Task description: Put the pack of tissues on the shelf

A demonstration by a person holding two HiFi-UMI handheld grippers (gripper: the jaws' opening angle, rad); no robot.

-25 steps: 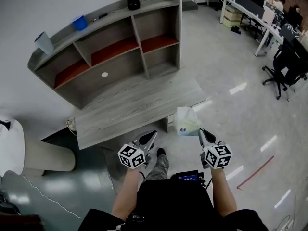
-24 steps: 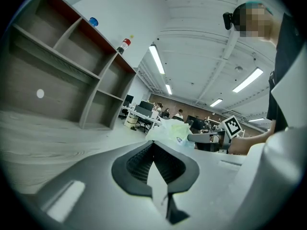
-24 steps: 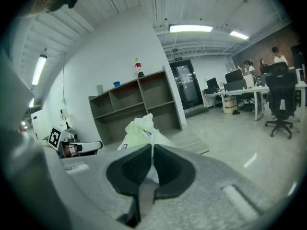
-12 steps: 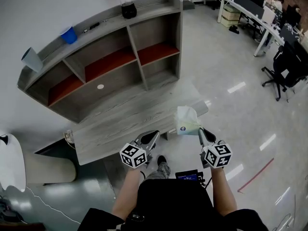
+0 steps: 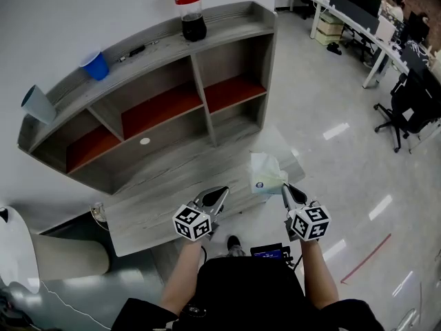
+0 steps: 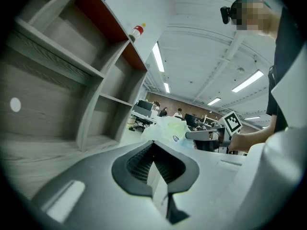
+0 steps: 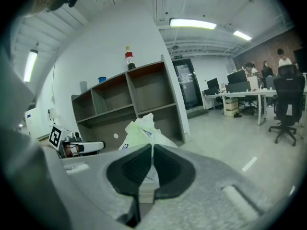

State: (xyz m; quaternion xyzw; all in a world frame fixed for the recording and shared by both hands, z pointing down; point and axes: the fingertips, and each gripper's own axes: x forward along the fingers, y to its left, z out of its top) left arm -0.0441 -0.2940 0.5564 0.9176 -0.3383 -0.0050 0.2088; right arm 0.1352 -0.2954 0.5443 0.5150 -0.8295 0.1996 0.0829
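Head view, steep down: pack of tissues (image 5: 266,174) in air at tip of right gripper (image 5: 284,187), over front-right part of grey wood bench (image 5: 165,198), well short of shelf (image 5: 231,57) at back of bench. Left gripper (image 5: 222,191) level w/ right one, just left of pack, apart from it. Shelf top, seen whole only here: cola bottle (image 5: 190,12) near middle, blue cup (image 5: 95,65) further left, grey cup (image 5: 38,104) at far left end. White round dot (image 5: 145,141) on back panel of wide lower compartment. Office chair (image 5: 408,102) and desks far right. Jaw state not readable from up here.

Right gripper view: jaws of right gripper (image 7: 151,153) clamped on thin rear edge of pack (image 7: 140,128), loose tissue poking up from pack top. Open shelf compartments (image 7: 144,97) straight ahead, none holding pack. Left gripper (image 7: 101,145) at left, marker cube behind it.

Left gripper view: jaws of left gripper (image 6: 154,147) pressed together, nothing between. Pack (image 6: 168,127) and right gripper (image 6: 188,134) beyond, to right; shelf (image 6: 91,71) fills left side, tilted. Ceiling strip lights overhead, missing from head view.
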